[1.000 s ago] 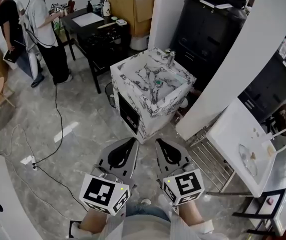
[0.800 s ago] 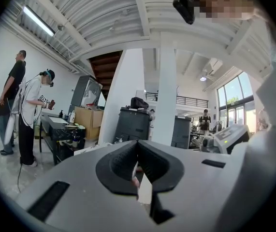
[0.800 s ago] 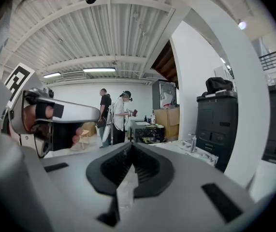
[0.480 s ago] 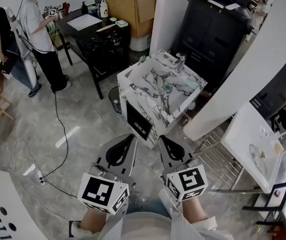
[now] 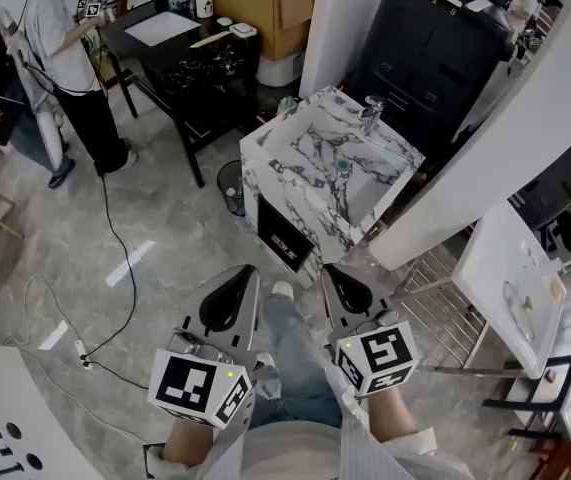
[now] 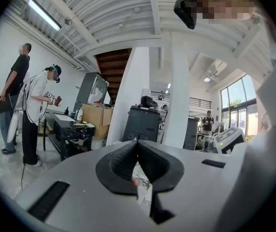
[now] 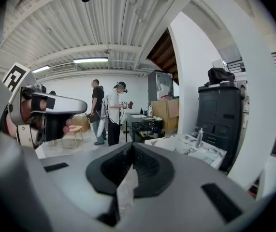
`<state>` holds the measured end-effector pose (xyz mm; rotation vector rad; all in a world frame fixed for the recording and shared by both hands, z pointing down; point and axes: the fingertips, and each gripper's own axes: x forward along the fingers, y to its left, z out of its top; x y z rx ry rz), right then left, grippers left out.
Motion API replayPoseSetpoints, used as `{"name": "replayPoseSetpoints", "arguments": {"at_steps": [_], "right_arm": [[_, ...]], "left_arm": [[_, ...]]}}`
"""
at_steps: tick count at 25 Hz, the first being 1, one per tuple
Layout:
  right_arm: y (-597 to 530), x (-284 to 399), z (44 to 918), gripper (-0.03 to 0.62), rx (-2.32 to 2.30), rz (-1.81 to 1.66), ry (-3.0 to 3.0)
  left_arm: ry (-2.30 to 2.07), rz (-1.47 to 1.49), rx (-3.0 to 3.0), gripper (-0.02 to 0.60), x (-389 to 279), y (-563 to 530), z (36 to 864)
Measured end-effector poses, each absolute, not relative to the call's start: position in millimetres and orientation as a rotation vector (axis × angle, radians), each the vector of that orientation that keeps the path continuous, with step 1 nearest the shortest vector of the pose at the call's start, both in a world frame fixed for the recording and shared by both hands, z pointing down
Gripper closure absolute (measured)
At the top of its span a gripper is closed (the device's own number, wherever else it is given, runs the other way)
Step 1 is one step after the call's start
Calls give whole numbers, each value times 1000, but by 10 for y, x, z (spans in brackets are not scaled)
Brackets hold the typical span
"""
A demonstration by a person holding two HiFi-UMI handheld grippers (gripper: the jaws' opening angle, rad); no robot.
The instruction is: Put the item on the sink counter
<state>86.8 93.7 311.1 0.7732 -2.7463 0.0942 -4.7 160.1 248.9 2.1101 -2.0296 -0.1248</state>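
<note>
Starting from the nearest things, the left gripper (image 5: 247, 271) and the right gripper (image 5: 330, 271) are held low, just in front of the person's body, side by side and pointing forward. In each gripper view the jaws are pressed together at the tips. Nothing is between them; only the scene behind shows through the small gap lower down. I judge that both tools are empty.

Between the two grippers a leg in jeans (image 5: 300, 358) and a light shoe (image 5: 281, 290) are stepping out over the grey floor (image 5: 165, 228).

Further ahead stands the marble sink counter (image 5: 295, 143), with a metal faucet (image 5: 371, 113) at its far edge and a small green thing (image 5: 343, 166) in the basin. Behind it are a black cabinet (image 5: 425, 58) and, to the left, a black table (image 5: 190, 63) with another person (image 5: 65, 58) beside it.

The item to be placed I cannot pick out in any view, and no gripper has it. The step in hand seems to be only the approach. The next move calls for finding the item, opening one gripper and closing it on the item before anything goes on the counter.
</note>
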Motion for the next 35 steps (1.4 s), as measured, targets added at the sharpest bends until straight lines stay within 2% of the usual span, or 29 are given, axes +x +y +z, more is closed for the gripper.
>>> {"name": "replayPoseSetpoints", "arguments": {"at_steps": [9,20,35], "right_arm": [[409,403,3138,586,734,72,-2764],[-853,-24,3058,586,781,68,-2748],[-2018,61,2953,586,1010,68,-2669]], "left_arm": [[-2058,-142,2104,566,-457,1080,2499],[-1996,-131,2174,566,-833,-313,2393],[-1782,-125,2369,566,-769,-1675,2252]]}}
